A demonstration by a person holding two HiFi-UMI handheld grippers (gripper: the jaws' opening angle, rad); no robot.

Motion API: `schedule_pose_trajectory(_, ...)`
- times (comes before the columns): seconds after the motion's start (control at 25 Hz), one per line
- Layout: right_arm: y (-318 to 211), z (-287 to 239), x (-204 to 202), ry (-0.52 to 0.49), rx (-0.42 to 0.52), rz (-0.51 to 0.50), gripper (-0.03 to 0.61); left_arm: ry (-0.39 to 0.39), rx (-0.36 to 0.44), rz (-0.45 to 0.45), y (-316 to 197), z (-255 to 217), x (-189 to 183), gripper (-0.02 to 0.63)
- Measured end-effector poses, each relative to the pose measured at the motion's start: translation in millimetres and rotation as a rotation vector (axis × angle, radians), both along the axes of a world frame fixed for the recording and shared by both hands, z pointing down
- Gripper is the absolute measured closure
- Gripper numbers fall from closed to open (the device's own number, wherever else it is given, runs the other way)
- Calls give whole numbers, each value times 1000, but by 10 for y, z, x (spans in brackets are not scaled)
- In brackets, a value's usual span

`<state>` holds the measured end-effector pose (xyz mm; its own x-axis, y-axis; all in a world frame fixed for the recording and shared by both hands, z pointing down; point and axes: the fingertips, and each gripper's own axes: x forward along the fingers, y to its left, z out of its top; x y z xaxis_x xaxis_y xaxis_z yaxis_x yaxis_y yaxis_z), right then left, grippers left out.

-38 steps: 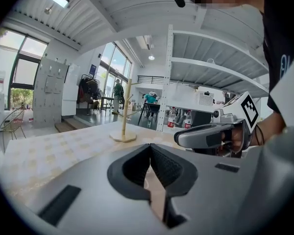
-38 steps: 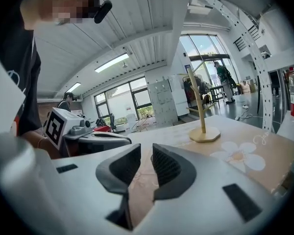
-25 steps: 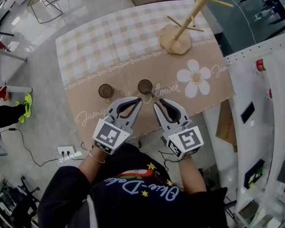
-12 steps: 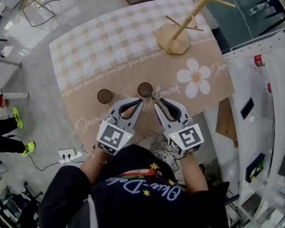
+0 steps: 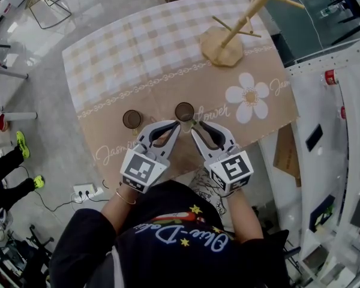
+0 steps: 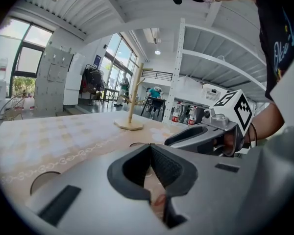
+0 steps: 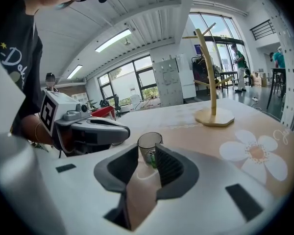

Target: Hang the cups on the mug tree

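Nothing hung yet: left cup (image 5: pixel 132 119) and right cup (image 5: pixel 184 111) both stand on the table (image 5: pixel 138 47) near its front edge, mug tree (image 5: pixel 231 35) bare, well apart. Right tool (image 5: pixel 193 129) has a narrow gap, tips at right cup's handle, no grip yet. Left tool (image 5: pixel 177 125) closed, empty.

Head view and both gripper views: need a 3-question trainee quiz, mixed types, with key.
1. Multiple choice: how many cups stand on the table? A one, B two, C three.
2. True or false: one cup already hangs on the mug tree.
3. Fill in: the right gripper has its jaws apart, aimed at a ____.
Key: 1 B; 2 false; 3 cup.
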<state>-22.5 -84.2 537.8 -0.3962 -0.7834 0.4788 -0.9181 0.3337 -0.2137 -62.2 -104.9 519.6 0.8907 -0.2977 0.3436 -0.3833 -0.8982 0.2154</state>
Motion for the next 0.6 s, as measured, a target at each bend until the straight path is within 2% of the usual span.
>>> schedule_pose_trajectory(0.6, -119, 258, -50, 66, -45, -83, 463, -12, 7, -24, -96, 4, -28, 606)
